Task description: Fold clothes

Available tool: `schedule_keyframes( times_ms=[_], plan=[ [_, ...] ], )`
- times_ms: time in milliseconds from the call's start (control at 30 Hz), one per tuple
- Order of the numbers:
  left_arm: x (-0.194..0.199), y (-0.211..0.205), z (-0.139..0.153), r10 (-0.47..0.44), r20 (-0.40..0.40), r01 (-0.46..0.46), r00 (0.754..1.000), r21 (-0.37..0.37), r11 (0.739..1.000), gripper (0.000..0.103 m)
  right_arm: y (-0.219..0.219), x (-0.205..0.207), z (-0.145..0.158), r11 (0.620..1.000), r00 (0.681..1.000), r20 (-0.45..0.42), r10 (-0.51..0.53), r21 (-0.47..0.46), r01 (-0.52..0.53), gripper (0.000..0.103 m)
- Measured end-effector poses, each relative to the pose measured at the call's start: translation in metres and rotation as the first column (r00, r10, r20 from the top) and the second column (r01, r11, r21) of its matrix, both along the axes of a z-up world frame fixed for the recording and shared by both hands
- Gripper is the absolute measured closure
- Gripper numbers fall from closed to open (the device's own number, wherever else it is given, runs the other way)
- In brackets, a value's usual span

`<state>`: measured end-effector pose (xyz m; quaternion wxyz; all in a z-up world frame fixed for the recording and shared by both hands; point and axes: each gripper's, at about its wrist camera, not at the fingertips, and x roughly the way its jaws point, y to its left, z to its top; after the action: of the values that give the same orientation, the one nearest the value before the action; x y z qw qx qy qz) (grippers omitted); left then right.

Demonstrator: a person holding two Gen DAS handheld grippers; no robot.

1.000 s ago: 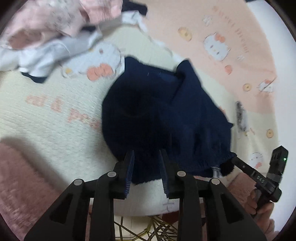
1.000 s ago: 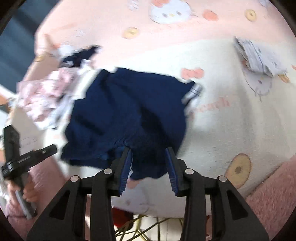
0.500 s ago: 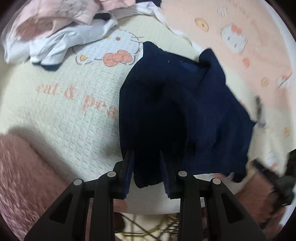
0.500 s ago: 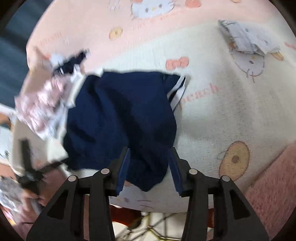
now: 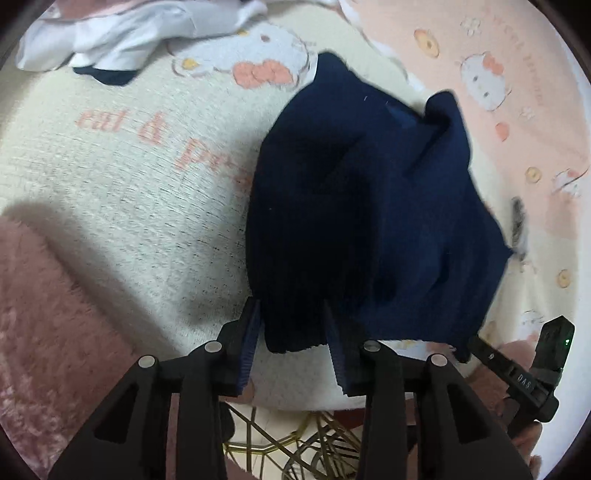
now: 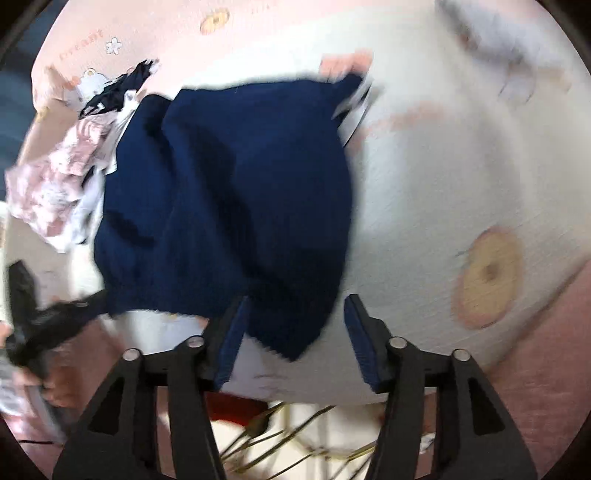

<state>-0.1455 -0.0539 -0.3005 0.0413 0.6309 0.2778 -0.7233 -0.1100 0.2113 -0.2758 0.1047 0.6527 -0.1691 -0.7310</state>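
Showing only in the right view: pink printed clothes (image 6: 55,184). Both grippers point steeply down, left gripper (image 5: 293,332) and right gripper (image 6: 295,325) jaws just opening, navy garment (image 5: 369,221) corners between, unpinched.

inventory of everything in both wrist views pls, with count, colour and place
navy garment: 1, dark blue, spread on the blanket, near corners between each gripper's jaws
blanket: 1, cream with pink border and cartoon cat print, under the garment
clothes pile: several pieces, white, pink, navy, far left of the garment
grey patterned cloth: 1, far right on the blanket, blurred
plush pink surface: 1, under the blanket's near edge
gold wire frame: 1, below the blanket edge
left gripper: black, blue pads, jaws just been opening, garment corner between them
right gripper: same, jaws just been opening, corner between them, pads clear of it
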Motion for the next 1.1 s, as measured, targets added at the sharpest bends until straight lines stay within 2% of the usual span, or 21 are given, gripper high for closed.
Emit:
schedule_keyframes(
  times_ms=[67,100,133,233,300,333,367,433,467,500,533,667,767,833,900,967,1000,1033,1067,1100],
  plan=[
    [-0.002,0.004,0.001,-0.002,-0.026,0.002,1.0,0.002,1.0,0.067,-0.009,0.002,-0.004,0.999,0.999,-0.012,0.029,0.027,-0.029,0.045],
    [-0.003,0.007,0.002,-0.003,-0.04,0.003,0.999,0.003,1.0,0.068,-0.014,0.002,-0.003,0.998,0.998,-0.024,0.05,0.04,-0.049,0.051],
    [-0.003,0.009,0.003,-0.005,-0.053,0.006,0.999,0.02,1.0,0.071,-0.018,0.002,0.0,0.996,0.997,-0.034,0.074,0.047,-0.072,0.07],
    [0.002,0.012,0.007,-0.002,-0.081,0.005,0.997,0.04,0.999,0.078,-0.02,0.004,0.004,0.996,0.995,-0.042,0.087,0.018,-0.086,0.078],
    [0.005,0.008,0.005,0.016,-0.072,-0.013,0.997,0.039,0.999,0.078,-0.013,0.008,0.007,0.998,0.997,-0.045,0.064,-0.004,-0.064,0.078],
    [0.005,0.005,0.001,0.027,-0.058,-0.024,0.998,0.057,0.998,0.073,-0.009,0.009,0.007,0.999,0.998,-0.042,0.048,-0.013,-0.049,0.075],
    [0.003,0.003,-0.006,0.035,-0.036,-0.031,0.999,0.087,0.996,0.068,-0.005,0.01,0.004,0.999,0.999,-0.029,0.031,-0.023,-0.031,0.062],
    [-0.002,0.005,-0.009,0.034,-0.035,-0.03,0.999,0.095,0.995,0.068,0.0,0.009,-0.002,0.999,1.0,-0.006,0.0,-0.053,0.0,0.055],
    [-0.005,0.008,-0.008,0.023,-0.045,-0.02,0.999,0.082,0.996,0.073,0.0,0.009,-0.001,0.998,1.0,-0.009,0.003,-0.058,-0.004,0.053],
    [-0.008,0.011,-0.006,0.013,-0.054,-0.009,0.998,0.069,0.998,0.081,-0.003,0.009,0.002,0.999,0.999,-0.023,0.026,-0.028,-0.027,0.057],
    [-0.009,0.014,-0.004,0.001,-0.063,0.003,0.998,0.063,0.998,0.091,-0.006,0.009,0.006,0.999,0.998,-0.041,0.05,-0.001,-0.05,0.08],
    [0.0,0.02,0.042,-0.009,-0.175,0.024,0.984,0.083,0.996,0.091,-0.001,0.016,0.046,0.997,0.99,-0.128,0.052,-0.046,-0.058,0.085],
    [0.004,0.004,0.094,-0.01,-0.274,0.043,0.962,0.115,0.992,0.091,0.015,0.027,0.104,0.992,0.971,-0.235,0.033,-0.109,-0.061,0.086],
    [0.005,0.0,0.122,-0.041,-0.312,0.077,0.949,0.106,0.991,0.091,0.026,0.038,0.143,0.987,0.952,-0.304,0.033,-0.137,-0.078,0.086],
    [-0.003,0.003,0.129,-0.069,-0.31,0.099,0.948,0.083,0.992,0.091,0.035,0.047,0.167,0.989,0.941,-0.335,0.045,-0.12,-0.09,0.085],
    [-0.008,-0.027,0.109,-0.086,-0.266,0.108,0.96,0.072,0.991,0.091,0.038,0.037,0.162,0.995,0.945,-0.318,0.07,-0.049,-0.09,0.085],
    [0.003,-0.041,0.104,-0.085,-0.231,0.11,0.969,0.097,0.989,0.091,0.039,0.024,0.151,0.996,0.953,-0.293,0.071,-0.031,-0.084,0.085],
    [-0.009,-0.041,0.099,-0.077,-0.211,0.105,0.974,0.124,0.987,0.091,0.041,0.007,0.14,0.997,0.962,-0.266,0.06,-0.031,-0.07,0.085],
    [-0.025,-0.039,0.109,-0.072,-0.216,0.103,0.974,0.133,0.986,0.091,0.042,-0.01,0.128,0.998,0.97,-0.239,0.048,-0.03,-0.057,0.086],
    [-0.034,-0.034,0.132,-0.078,-0.275,0.114,0.958,0.117,0.987,0.091,0.05,-0.026,0.133,0.998,0.966,-0.255,0.042,-0.032,-0.052,0.086]
  ],
)
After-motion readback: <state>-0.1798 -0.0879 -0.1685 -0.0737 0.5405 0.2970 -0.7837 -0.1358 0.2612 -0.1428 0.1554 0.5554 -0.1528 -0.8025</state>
